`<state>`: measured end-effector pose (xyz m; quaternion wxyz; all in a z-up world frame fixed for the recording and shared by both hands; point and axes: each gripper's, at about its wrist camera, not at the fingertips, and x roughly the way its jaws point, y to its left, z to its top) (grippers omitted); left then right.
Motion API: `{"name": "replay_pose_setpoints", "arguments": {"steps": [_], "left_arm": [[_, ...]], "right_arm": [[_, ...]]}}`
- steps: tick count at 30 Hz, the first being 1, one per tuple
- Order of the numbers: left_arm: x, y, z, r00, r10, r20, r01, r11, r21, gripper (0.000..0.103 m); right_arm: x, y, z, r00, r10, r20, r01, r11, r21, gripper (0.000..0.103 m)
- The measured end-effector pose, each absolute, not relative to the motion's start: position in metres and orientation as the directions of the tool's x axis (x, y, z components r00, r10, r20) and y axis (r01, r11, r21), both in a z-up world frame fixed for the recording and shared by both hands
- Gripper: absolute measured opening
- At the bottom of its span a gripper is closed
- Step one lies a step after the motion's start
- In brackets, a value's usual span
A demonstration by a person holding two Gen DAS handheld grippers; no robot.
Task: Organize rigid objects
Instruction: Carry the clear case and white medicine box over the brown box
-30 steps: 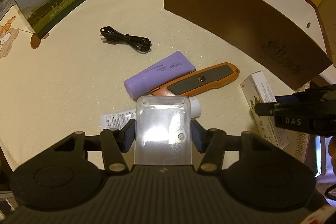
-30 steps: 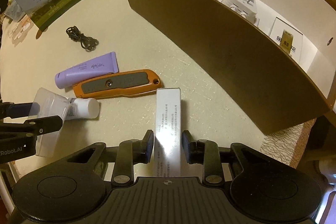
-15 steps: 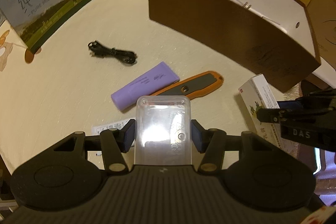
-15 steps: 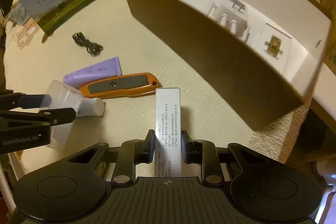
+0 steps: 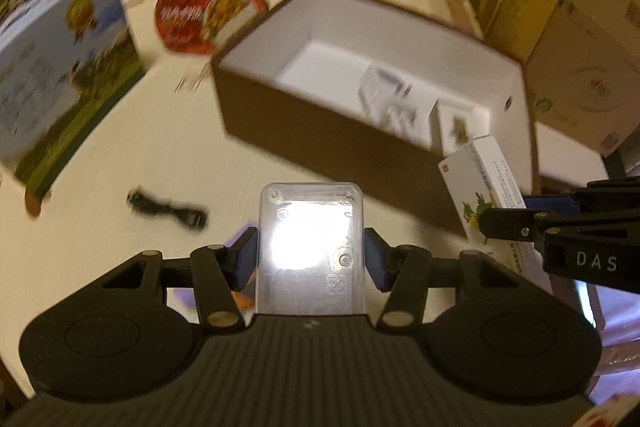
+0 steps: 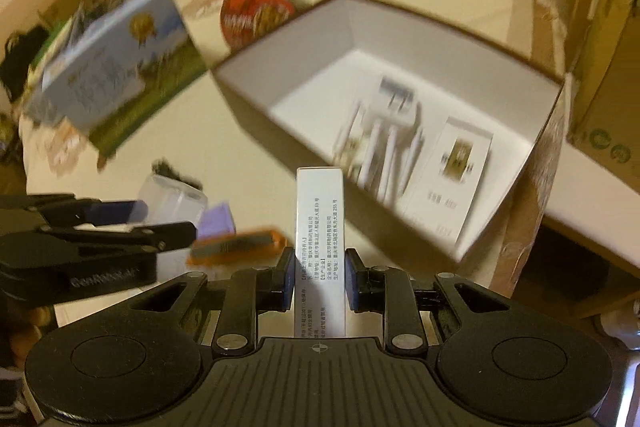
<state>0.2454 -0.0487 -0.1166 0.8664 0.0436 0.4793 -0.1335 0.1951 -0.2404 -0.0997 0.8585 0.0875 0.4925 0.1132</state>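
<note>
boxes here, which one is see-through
The clear plastic box held in the left gripper; the narrow white printed carton in the right gripper is opaque.

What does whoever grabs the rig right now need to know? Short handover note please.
Left claw: shut on the clear plastic case, off the table.
Right claw: shut on the narrow white carton, also off the table.
Brown box: already holds a white packet and a flat white box.
Left on table: orange utility knife, purple tube, black cable.
Next: probably drop both held items into the box.
</note>
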Motion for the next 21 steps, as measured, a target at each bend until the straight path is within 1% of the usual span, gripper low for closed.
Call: {"name": "replay_pose_setpoints", "arguments": {"steps": [6, 11, 21], "left_arm": [[0.292, -0.073, -0.093, 0.545, -0.232, -0.806, 0.333, 0.942, -0.045, 0.051], [0.333, -0.090, -0.079, 0.580, -0.251, -0.775, 0.378, 0.926, -0.017, 0.051], [0.408, -0.095, -0.094, 0.570, -0.250, -0.783, 0.395, 0.919, -0.006, 0.051]], "right_arm": [[0.229, -0.248, -0.081, 0.548, 0.259, -0.795, -0.047, 0.959, 0.280, 0.022], [0.262, -0.249, -0.075, 0.581, 0.244, -0.776, -0.008, 0.956, 0.295, 0.022], [0.328, -0.250, -0.098, 0.604, 0.218, -0.767, 0.090, 0.937, 0.337, 0.022]]}}
